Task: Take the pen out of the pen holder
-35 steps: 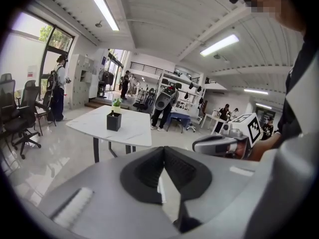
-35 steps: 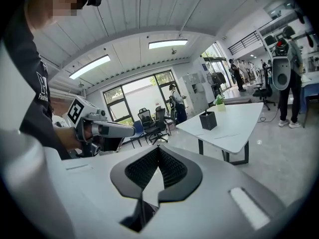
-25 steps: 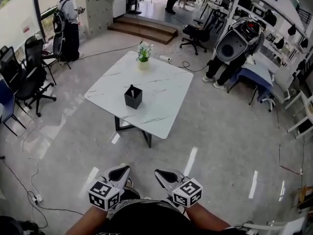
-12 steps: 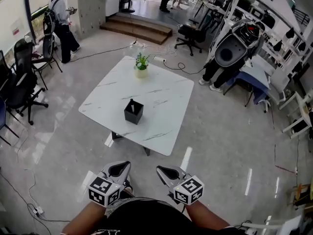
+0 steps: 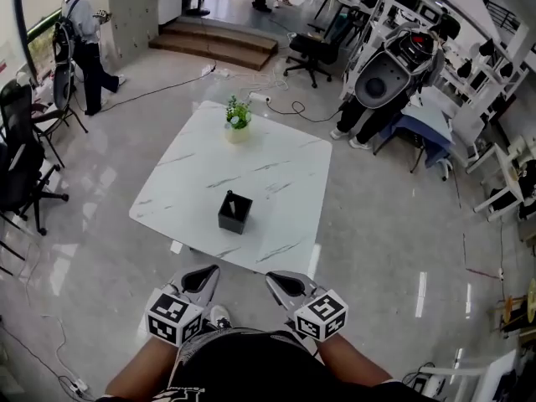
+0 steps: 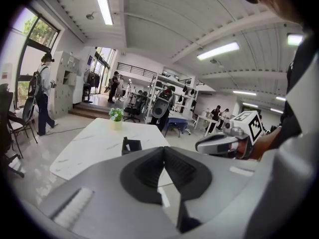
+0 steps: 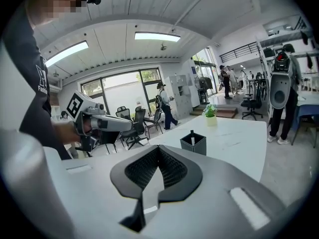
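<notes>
A black square pen holder (image 5: 235, 215) stands near the front edge of the white marble table (image 5: 276, 182), with a dark pen (image 5: 231, 198) upright in it. Both grippers hang low, close to my body and short of the table. The left gripper (image 5: 208, 272) is shut and holds nothing, and the right gripper (image 5: 273, 280) is likewise shut and empty. In the left gripper view the pen holder (image 6: 131, 146) lies beyond the closed left gripper (image 6: 163, 149). The right gripper view shows the pen holder (image 7: 194, 144) and pen (image 7: 192, 133) ahead of the right gripper (image 7: 158, 148).
A small potted plant (image 5: 238, 119) stands at the table's far side. Office chairs (image 5: 21, 162) are at the left, and a grey robot (image 5: 387, 74) and a blue-covered bench are at the back right. A person (image 5: 79, 40) stands far left. Cables run across the floor.
I have stepped closer to the table, so the pen holder now sits lower and nearer in the head view. Both grippers stay shut by my body.
</notes>
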